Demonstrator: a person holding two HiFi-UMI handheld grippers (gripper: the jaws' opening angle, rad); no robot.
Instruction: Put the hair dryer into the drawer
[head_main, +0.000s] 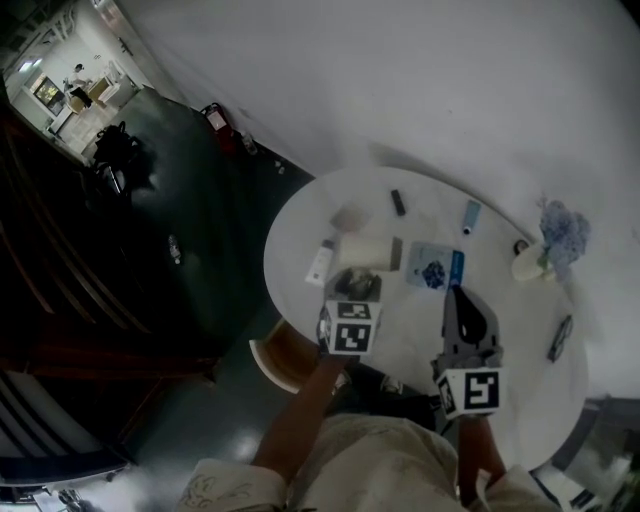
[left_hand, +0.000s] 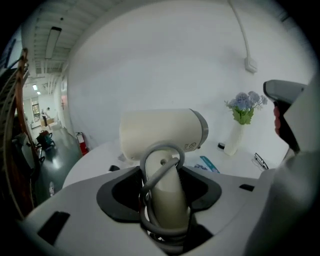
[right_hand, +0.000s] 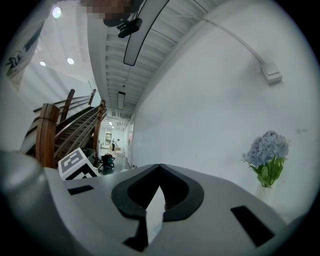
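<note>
Left gripper view tells the story: the left gripper (left_hand: 164, 170) is clamped on the hair dryer (left_hand: 160, 132), jaws pressing either side of its handle (left_hand: 167, 200) with the grey cord (left_hand: 150, 160) looped round it. The handle runs straight out along the line of the jaws. The cream barrel sits crosswise just beyond the tips, grey-ringed end off to the jaws' right. So the dryer is in that hand, off the round table (head_main: 500, 300), and the left hand is plainly the one to carry it.

Over to the right gripper (right_hand: 159, 167): jaws pinched together, nothing between them, pointing roughly level at the wall with the vase of flowers (right_hand: 267, 155) ahead to the right of the tips.

Head view adds what neither gripper camera gives: both tools side by side over the near half of the table, left gripper (head_main: 355, 290) with the dryer (head_main: 365, 252) just beyond its tips, right gripper (head_main: 457, 300) idle and well apart from it. And the drawer? No view shows it, so I'd say the carry has to find it first.
</note>
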